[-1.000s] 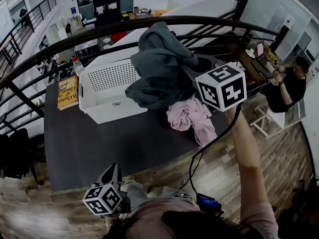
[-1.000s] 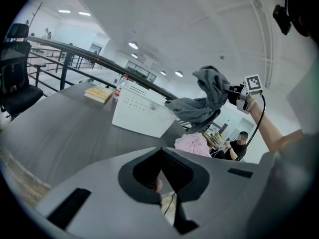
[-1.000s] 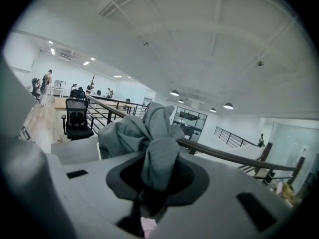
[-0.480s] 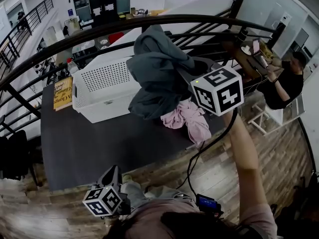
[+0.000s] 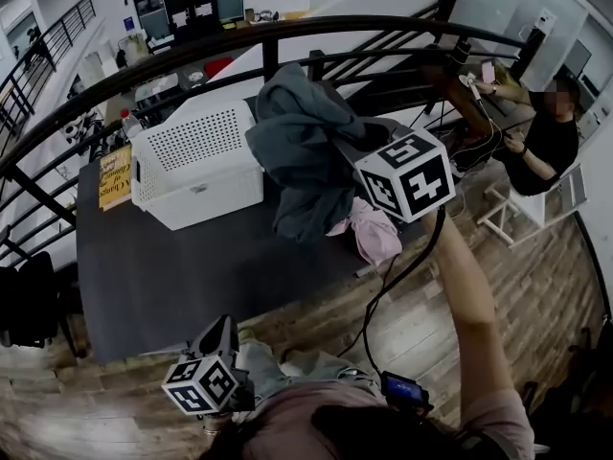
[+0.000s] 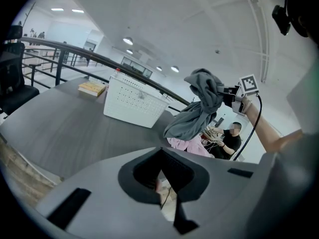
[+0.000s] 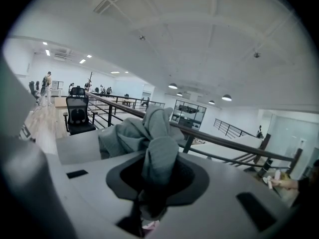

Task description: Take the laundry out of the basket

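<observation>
A grey garment (image 5: pixel 302 151) hangs in the air from my right gripper (image 7: pixel 149 203), whose jaws are shut on a fold of it (image 7: pixel 159 158). Its marker cube (image 5: pixel 407 175) is just right of the cloth. The garment dangles to the right of the white perforated basket (image 5: pixel 196 166) and partly covers a pink garment (image 5: pixel 372 236) that lies on the dark table (image 5: pixel 172 266). My left gripper (image 5: pixel 218 332) is low, off the table's near edge, with its fingers together and nothing in them. From the left gripper view the basket (image 6: pixel 133 103) stands left of the hanging grey garment (image 6: pixel 197 111).
A yellow book (image 5: pixel 113 175) and a bottle (image 5: pixel 127 123) sit left of the basket. A black railing (image 5: pixel 287 32) runs behind the table. A person (image 5: pixel 546 142) sits at a desk on the right. A black chair (image 5: pixel 29 305) stands at the left.
The right gripper has carried the grey garment rightward and lower, from beside the basket's right edge to above the pink garment. The left gripper looks unchanged.
</observation>
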Motion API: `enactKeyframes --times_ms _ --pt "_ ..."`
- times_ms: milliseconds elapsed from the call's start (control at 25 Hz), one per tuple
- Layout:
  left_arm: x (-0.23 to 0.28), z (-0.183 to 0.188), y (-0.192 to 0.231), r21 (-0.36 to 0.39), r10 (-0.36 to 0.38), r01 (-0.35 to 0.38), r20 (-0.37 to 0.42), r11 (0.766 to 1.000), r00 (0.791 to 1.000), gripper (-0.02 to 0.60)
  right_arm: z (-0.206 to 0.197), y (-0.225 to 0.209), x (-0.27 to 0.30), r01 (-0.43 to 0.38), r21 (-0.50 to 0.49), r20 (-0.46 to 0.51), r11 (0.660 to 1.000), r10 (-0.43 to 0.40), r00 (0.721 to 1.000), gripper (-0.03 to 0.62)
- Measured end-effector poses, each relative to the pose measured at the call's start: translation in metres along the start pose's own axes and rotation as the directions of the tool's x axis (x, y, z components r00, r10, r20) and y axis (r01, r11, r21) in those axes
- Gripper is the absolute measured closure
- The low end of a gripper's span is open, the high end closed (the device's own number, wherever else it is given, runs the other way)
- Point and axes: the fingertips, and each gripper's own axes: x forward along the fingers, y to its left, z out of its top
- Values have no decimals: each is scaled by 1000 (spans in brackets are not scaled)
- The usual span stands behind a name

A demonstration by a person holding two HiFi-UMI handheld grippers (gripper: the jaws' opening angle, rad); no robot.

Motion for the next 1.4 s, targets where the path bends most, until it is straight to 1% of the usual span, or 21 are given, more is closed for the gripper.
enactKeyframes --times_ms 200,320,560,960,1160,1400 --pt "-1 -7 -5 6 9 -9 -8 1000 1000 584 -14 -1 -5 -14 21 -3 1000 14 1000 499" --pt "-3 -14 -8 4 9 -9 -14 1000 1000 584 -32 6 -3 -33 41 -28 999 35 999 499" --pt "-12 -27 -5 -6 15 -15 -23 1000 1000 584 -74 39 6 -81 56 -91 995 86 992 499" --pt "-27 -43 4 -29 32 -33 -25 999 999 584 -124 95 25 -154 104 -148 983 169 974 497" --pt "-37 -46 15 -38 44 -45 -22 998 999 584 -143 126 38 -177 113 -171 978 194 966 497" --pt "-43 -43 26 -46 58 -59 -12 997 998 583 -162 149 56 -193 133 -191 972 216 957 497"
